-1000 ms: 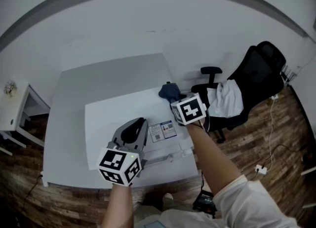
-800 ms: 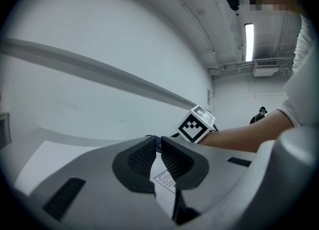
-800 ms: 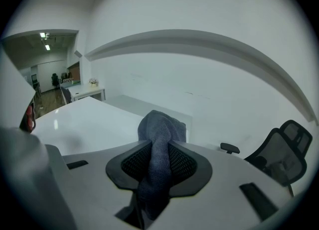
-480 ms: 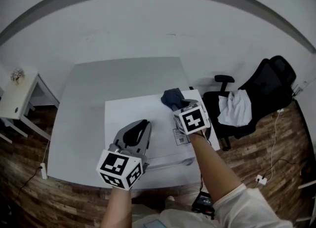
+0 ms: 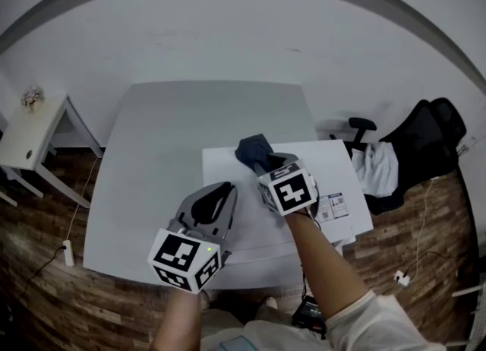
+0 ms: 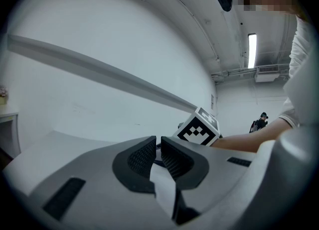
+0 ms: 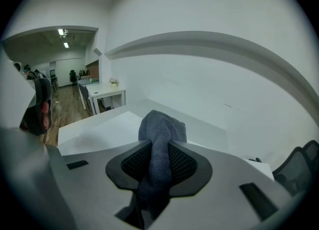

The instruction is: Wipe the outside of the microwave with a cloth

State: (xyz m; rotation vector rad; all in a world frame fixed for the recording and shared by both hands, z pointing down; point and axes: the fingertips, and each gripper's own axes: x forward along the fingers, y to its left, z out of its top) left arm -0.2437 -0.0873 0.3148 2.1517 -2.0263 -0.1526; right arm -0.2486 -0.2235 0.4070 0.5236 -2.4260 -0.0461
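my right gripper (image 5: 266, 167) clamps the cloth (image 5: 253, 149) over the microwave (image 5: 326, 167) top's far-left corner. bare top stretches rightward. left gripper (image 5: 216, 199) closed, empty, near-left.

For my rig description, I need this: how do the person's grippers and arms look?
The left gripper and right gripper have grey shells with black textured pads. Each carries a white cube with black square markers. A white short sleeve covers the right upper arm.
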